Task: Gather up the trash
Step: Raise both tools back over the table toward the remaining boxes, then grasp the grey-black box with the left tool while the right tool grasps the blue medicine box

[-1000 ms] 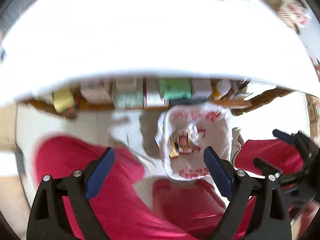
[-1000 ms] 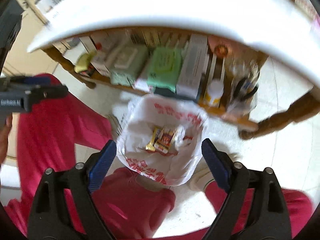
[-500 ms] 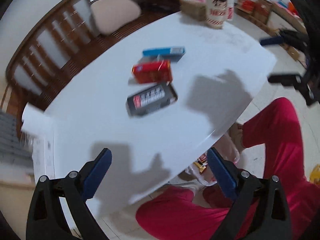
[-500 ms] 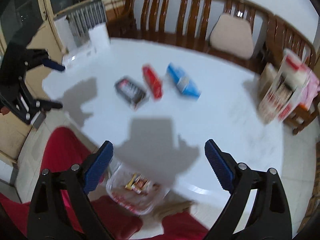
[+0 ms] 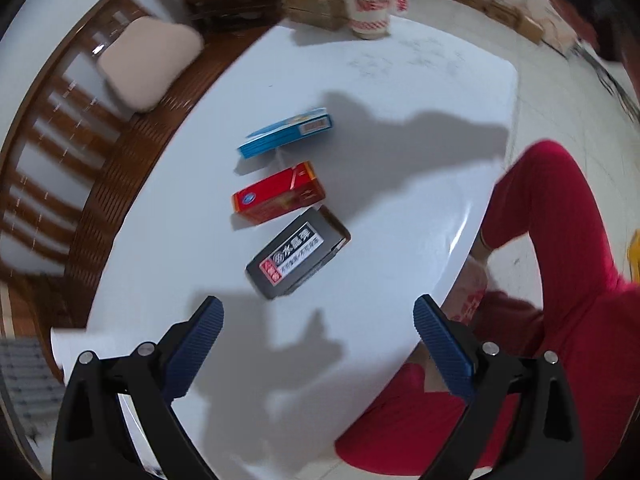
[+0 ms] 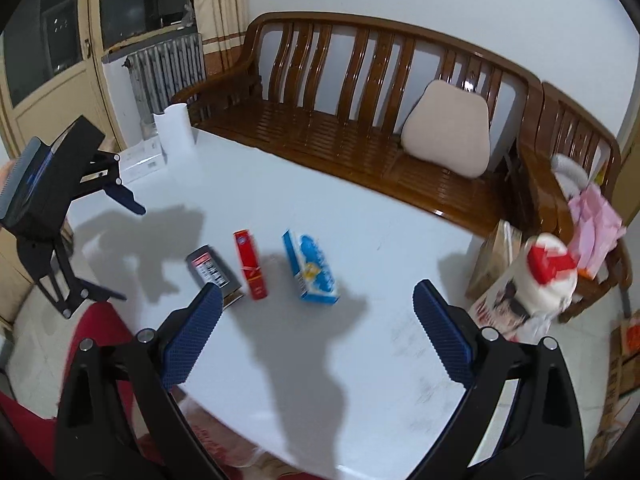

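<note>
Three small boxes lie in a row on the white table (image 5: 400, 80): a grey box (image 5: 298, 258), a red box (image 5: 278, 196) and a blue box (image 5: 286, 136). In the right wrist view they are the grey box (image 6: 214, 272), red box (image 6: 250, 264) and blue box (image 6: 312, 270). My left gripper (image 5: 318, 336) is open and empty above the table, just short of the grey box. My right gripper (image 6: 316, 330) is open and empty, above the table in front of the boxes. The left gripper (image 6: 116, 248) also shows at the left of the right wrist view. A white trash bag (image 5: 472, 296) peeks out below the table edge.
A wooden bench (image 6: 360, 140) with a beige cushion (image 6: 448, 128) runs behind the table. A white and red carton (image 6: 548, 276) and a cardboard box (image 6: 494, 260) stand at the table's far right. The person's red trousers (image 5: 560, 260) are at the near edge. A paper roll (image 6: 174, 128) stands at the left corner.
Both grippers rose from under the table, where they looked down into the trash bag, to above the tabletop. They now face the three boxes, both still open and empty.
</note>
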